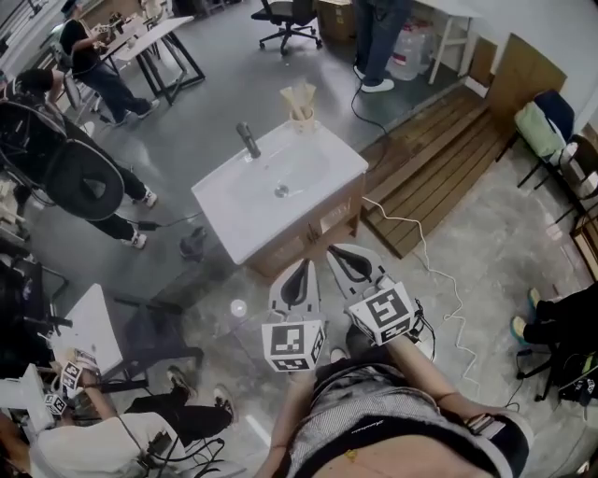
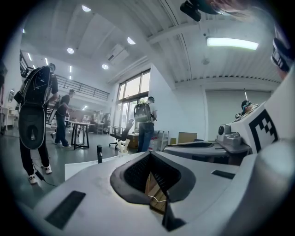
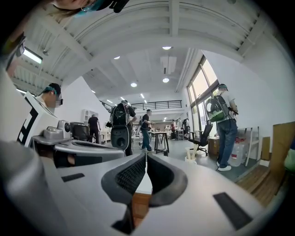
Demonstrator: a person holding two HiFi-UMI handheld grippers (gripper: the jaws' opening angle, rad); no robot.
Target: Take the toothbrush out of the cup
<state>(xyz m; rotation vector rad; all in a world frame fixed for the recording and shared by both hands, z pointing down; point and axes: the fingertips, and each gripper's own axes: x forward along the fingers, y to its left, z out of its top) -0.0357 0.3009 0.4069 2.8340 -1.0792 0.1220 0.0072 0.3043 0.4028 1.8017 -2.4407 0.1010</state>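
A pale cup (image 1: 301, 115) stands on the far corner of the white sink top (image 1: 245, 231), with light-coloured toothbrushes (image 1: 299, 95) sticking up out of it. The cup also shows small and far off in the left gripper view (image 2: 122, 152) and in the right gripper view (image 3: 190, 159). My left gripper (image 1: 301, 267) and right gripper (image 1: 338, 250) hover side by side at the near edge of the vanity, well short of the cup. The left gripper's (image 2: 150, 153) jaws meet at the tips with nothing between them. The right gripper (image 3: 146, 155) is likewise shut and holds nothing.
A dark faucet (image 1: 249, 140) rises at the back of the basin (image 1: 280, 173). Wooden pallets (image 1: 430, 163) and a white cable (image 1: 420, 245) lie on the floor to the right. People stand at the left and far side. An office chair (image 1: 290, 19) is beyond the sink.
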